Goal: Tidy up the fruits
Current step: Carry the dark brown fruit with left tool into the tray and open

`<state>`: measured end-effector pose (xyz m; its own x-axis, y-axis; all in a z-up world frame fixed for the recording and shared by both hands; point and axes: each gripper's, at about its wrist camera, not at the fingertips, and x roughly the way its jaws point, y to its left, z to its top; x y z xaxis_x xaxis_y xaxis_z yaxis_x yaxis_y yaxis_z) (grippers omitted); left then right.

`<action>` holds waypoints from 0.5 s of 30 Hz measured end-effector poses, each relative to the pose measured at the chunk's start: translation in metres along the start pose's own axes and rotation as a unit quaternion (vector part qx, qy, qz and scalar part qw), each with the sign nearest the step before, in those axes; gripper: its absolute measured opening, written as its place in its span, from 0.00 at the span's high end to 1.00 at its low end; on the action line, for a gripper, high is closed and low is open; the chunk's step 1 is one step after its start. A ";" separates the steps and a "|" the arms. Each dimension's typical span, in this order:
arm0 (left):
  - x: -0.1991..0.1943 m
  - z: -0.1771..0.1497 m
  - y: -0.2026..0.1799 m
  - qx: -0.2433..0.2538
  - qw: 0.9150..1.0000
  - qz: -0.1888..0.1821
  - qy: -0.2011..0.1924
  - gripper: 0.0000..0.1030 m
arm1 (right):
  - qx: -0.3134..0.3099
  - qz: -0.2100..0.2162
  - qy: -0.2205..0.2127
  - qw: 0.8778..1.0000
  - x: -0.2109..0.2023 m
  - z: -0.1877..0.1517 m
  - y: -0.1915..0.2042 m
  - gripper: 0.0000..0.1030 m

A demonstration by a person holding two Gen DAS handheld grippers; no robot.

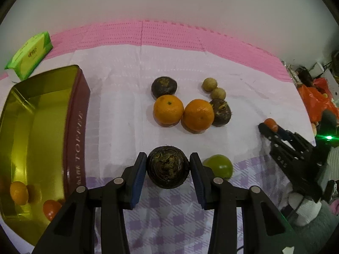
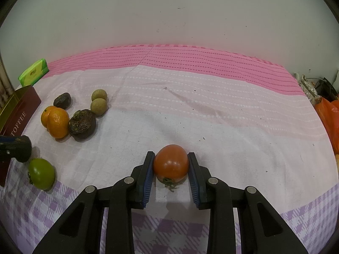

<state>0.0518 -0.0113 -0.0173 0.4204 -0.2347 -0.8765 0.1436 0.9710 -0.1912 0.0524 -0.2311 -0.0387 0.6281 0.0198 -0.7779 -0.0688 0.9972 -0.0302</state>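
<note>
With both grippers loaded so two fruits reach the toffee tin (image 1: pixel 78 131) together, I read the left gripper (image 1: pixel 168 165) closed on a dark fruit (image 1: pixel 168 167), the right gripper (image 2: pixel 170 165) closed on a tomato (image 2: pixel 171 163) above the cloth

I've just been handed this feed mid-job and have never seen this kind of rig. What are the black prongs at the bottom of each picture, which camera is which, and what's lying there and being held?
The black prongs are two-finger grippers that a person holds, one in each hand; each carries a camera looking along its fingers.

In the left wrist view, the left gripper has its blue pads against a dark brown fruit. In the right wrist view, the right gripper closes on a red tomato.

On the cloth lie two oranges, two more dark fruits, two small tan fruits and a green tomato. At the left is an open toffee tin with two small orange fruits inside; a green packet lies behind it.
</note>
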 end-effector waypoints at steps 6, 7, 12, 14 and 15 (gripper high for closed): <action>-0.028 0.005 0.015 -0.012 0.999 0.008 -0.029 0.63 | 0.000 0.000 0.000 1.000 0.000 0.000 0.001 0.69; -0.033 0.006 0.019 -0.013 0.999 0.012 -0.034 0.63 | 0.000 0.000 0.000 1.000 0.000 0.000 0.001 0.69; -0.054 0.012 0.053 -0.029 0.997 0.042 -0.059 0.63 | -0.002 -0.002 0.000 1.000 0.001 0.000 0.000 0.69; -0.057 0.012 0.069 -0.040 0.996 0.055 -0.062 0.63 | -0.003 -0.003 0.000 1.000 0.001 0.000 -0.001 0.69; -0.058 0.012 0.080 -0.049 0.995 0.063 -0.063 0.63 | -0.003 -0.004 0.000 1.000 0.001 0.001 0.000 0.69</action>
<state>0.0499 0.0794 0.0239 0.5388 -0.1095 -0.8353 -0.0018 0.9914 -0.1310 0.0532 -0.2308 -0.0388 0.6285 0.0127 -0.7777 -0.0695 0.9968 -0.0399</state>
